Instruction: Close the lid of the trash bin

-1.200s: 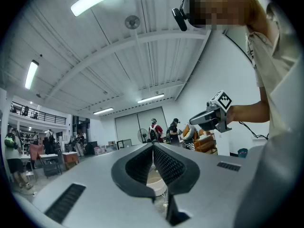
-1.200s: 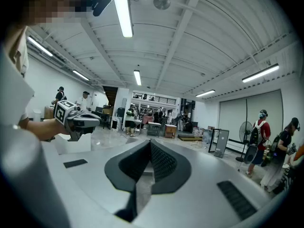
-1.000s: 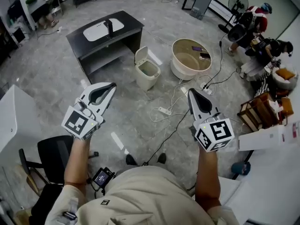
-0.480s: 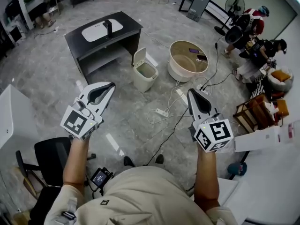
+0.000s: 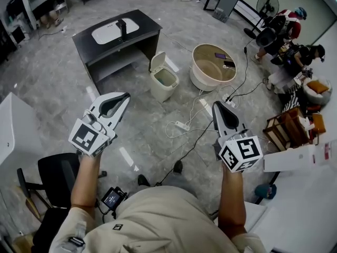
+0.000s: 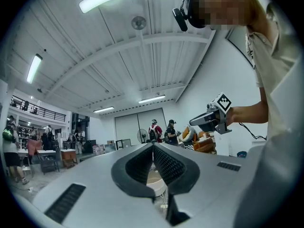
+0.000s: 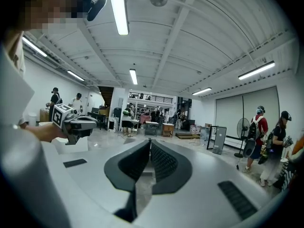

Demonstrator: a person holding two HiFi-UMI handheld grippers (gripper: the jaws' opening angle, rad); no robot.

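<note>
On the grey floor ahead, beside the dark sink cabinet (image 5: 113, 49), stands the small white trash bin (image 5: 167, 86), well apart from both tools. Its lid (image 5: 157, 62) stands up at the back, open. The left hand-held gripper (image 5: 124, 96) and the right hand-held gripper (image 5: 217, 105) each have jaws pressed together, holding nothing. The lid looks like thin, light plastic on a hinge. A soft push on its top edge should tip it down.

The shirt (image 5: 158, 220) is beige; left gripper (image 5: 125, 96) and right gripper (image 5: 216, 105) are grey.
</note>
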